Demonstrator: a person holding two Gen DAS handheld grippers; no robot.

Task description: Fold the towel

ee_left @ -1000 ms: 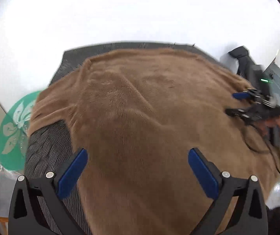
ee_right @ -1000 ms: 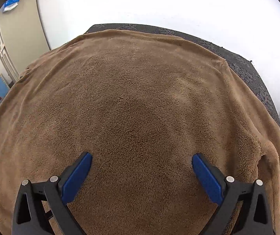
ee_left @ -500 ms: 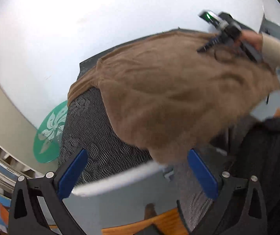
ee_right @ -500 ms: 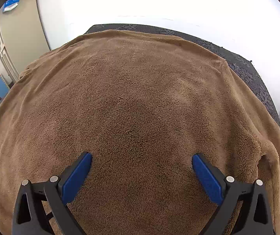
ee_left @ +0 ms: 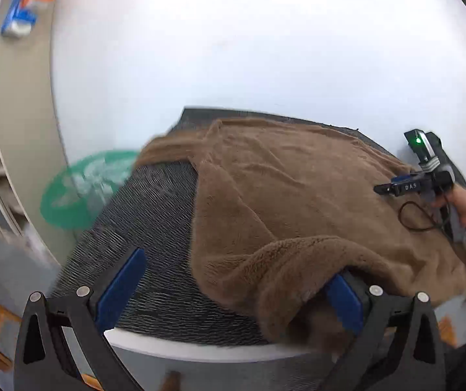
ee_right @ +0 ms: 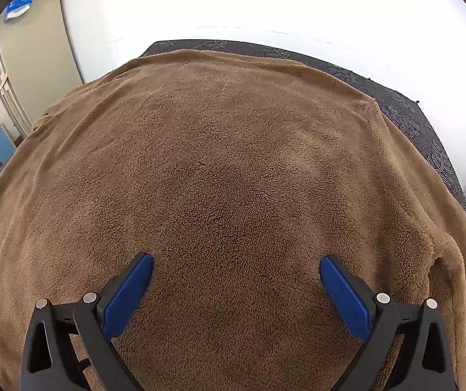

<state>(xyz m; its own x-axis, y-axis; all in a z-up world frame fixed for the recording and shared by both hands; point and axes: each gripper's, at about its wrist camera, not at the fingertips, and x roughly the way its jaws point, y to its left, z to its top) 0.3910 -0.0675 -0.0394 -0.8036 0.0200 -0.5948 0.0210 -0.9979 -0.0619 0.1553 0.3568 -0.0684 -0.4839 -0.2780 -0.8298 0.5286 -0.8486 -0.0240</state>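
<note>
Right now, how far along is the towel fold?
Barely begun. Done: the brown towel is spread over the dark mat, with no clean fold yet. In hand: the left tool is open at the near left corner, where the fabric bunches over one finger, not pinched. The right tool is open above the middle. Left: grip, fold over, flatten.

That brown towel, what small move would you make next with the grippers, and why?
Probably close the left gripper on the towel corner. Its jaws stand wide open, and a bunched fold of the near corner already drapes over its right finger at the table edge. The right gripper hovers open over flat cloth.
</note>
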